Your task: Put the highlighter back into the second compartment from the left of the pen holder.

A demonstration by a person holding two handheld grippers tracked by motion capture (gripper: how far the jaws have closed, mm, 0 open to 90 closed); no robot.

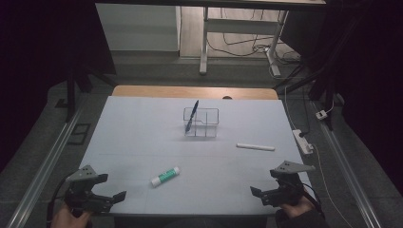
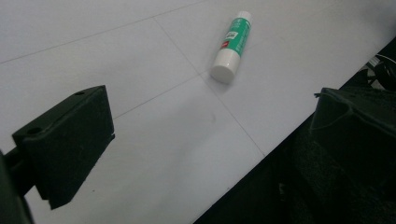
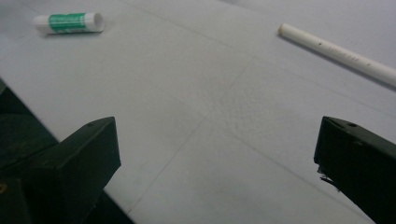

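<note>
A green-and-white glue stick (image 1: 165, 176) (image 2: 232, 45) (image 3: 69, 22) lies on the white table sheet (image 1: 142, 142), front centre. A white pen or tube (image 1: 255, 147) (image 3: 338, 53) lies to the right of the middle. A clear wire-framed holder (image 1: 201, 122) stands at centre with a blue pen (image 1: 191, 115) leaning in it. My left gripper (image 1: 103, 187) (image 2: 210, 140) sits at the front left corner, open, with nothing between its jaws. My right gripper (image 1: 266, 186) (image 3: 215, 163) sits at the front right edge, open and empty.
A white power strip (image 1: 303, 141) and cables lie on the floor off the table's right edge. A wooden tabletop edge (image 1: 195, 92) shows behind the sheet. Desk legs (image 1: 204, 47) stand farther back.
</note>
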